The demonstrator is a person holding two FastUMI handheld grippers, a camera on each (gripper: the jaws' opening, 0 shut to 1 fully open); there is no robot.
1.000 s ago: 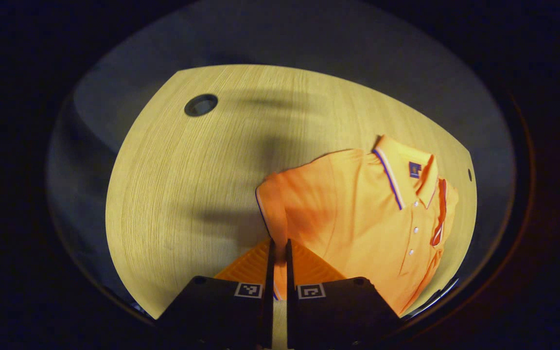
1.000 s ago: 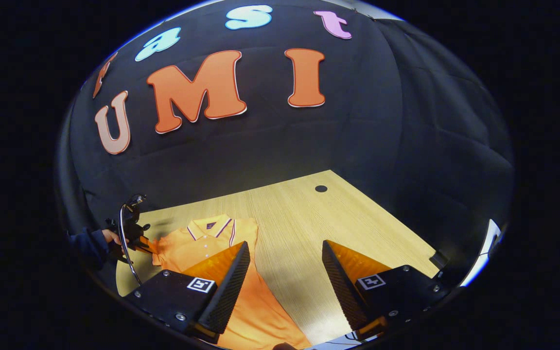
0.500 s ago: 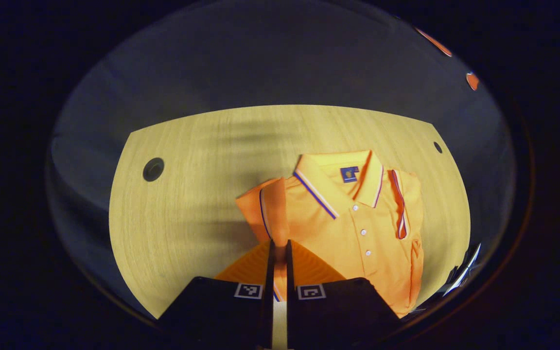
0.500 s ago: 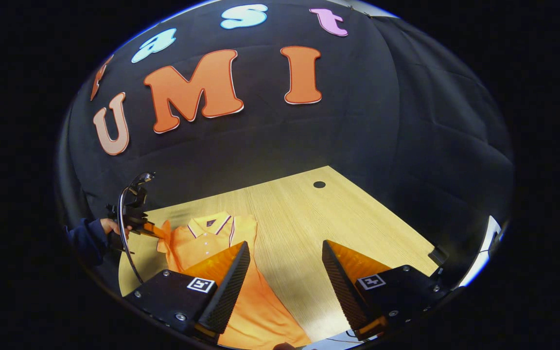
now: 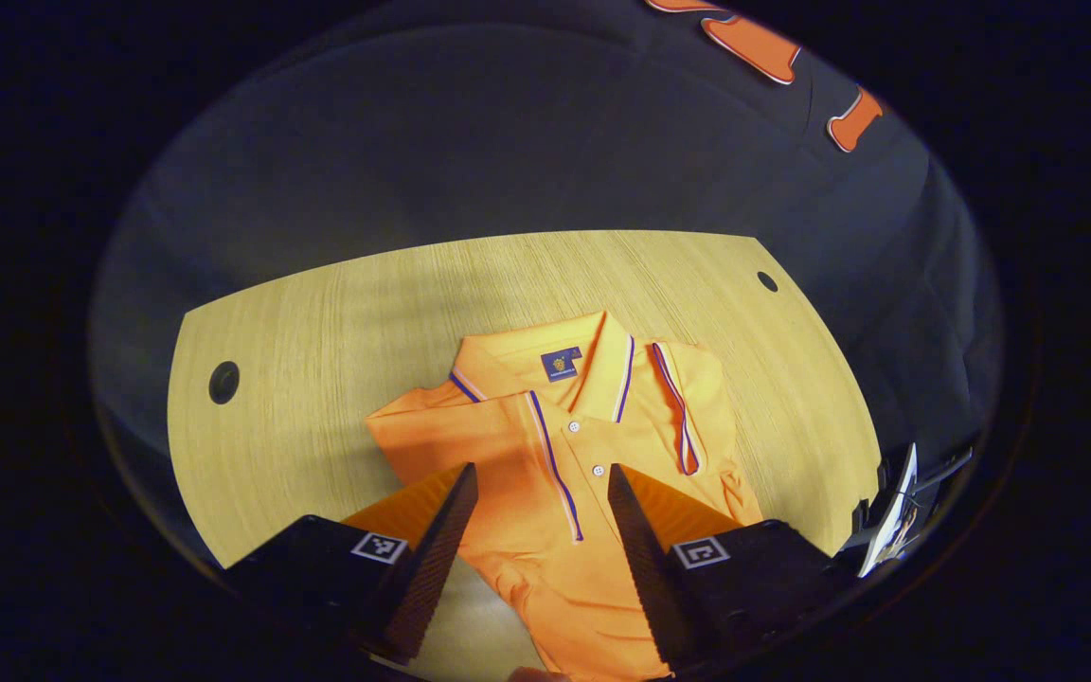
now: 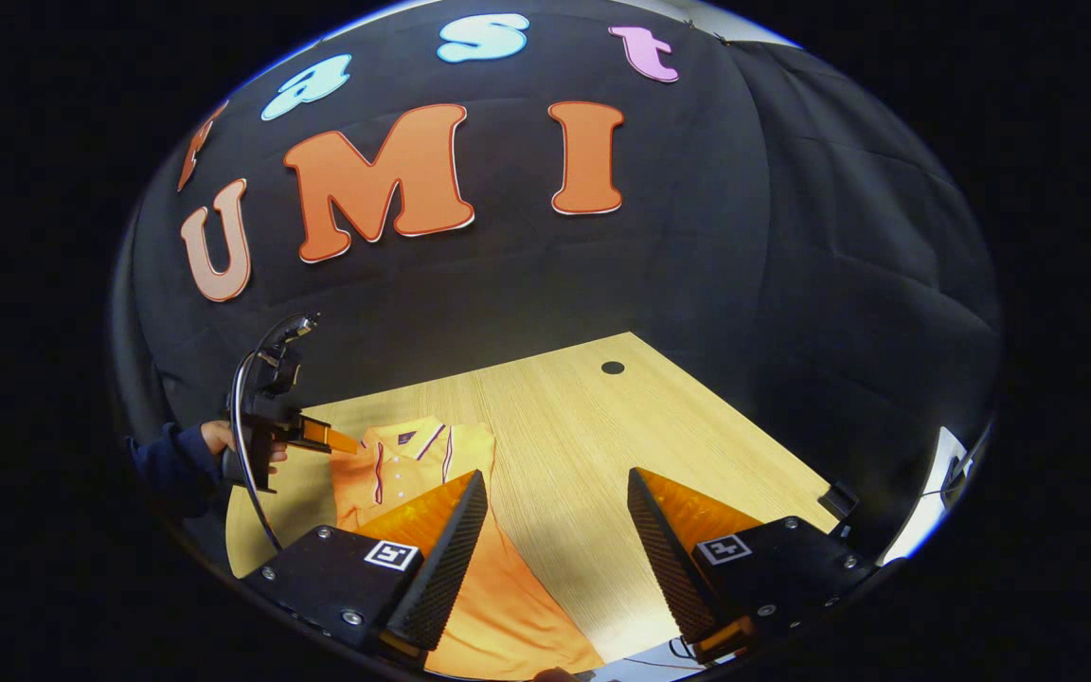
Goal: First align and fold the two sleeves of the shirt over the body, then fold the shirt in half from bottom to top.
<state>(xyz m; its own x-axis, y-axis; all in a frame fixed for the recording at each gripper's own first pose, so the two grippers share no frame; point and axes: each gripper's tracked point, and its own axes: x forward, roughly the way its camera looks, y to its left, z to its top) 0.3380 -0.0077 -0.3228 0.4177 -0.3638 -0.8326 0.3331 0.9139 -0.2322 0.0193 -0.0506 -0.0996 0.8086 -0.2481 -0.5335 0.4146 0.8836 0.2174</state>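
Orange polo shirt [image 5: 593, 445] is seen lying face up on the wooden table [image 5: 318, 322], collar toward the booth's far wall, with both sleeves laid inward over the chest. The near sleeve [image 5: 470, 445] is draped across the button placket, its striped cuff edge running down the middle; the far sleeve [image 5: 688, 417] is folded in along the other side. The left gripper [image 5: 541, 511] is held just above the near sleeve with its jaws spread apart and nothing between them. In the right gripper view, the right gripper [image 6: 555, 530] is likewise seen with its jaws wide apart, empty, over the table beside the shirt's lower body [image 6: 498, 606], while a hand [image 6: 223, 440] in a dark sleeve is seen carrying the left gripper at the shirt's shoulder.

The sleeve stage is judged close to done, the bottom-to-top fold not yet begun. Several risks are foreseen. The near sleeve appears to overlap the placket at a slant, so it may be dragged out of line if a finger catches the cuff on withdrawal. Some bunching is seen near the far side seam, and a lumpy crease could be locked in by the half fold. If only the top layer is pinched at the hem, the layers could slide apart and the sleeves spill out
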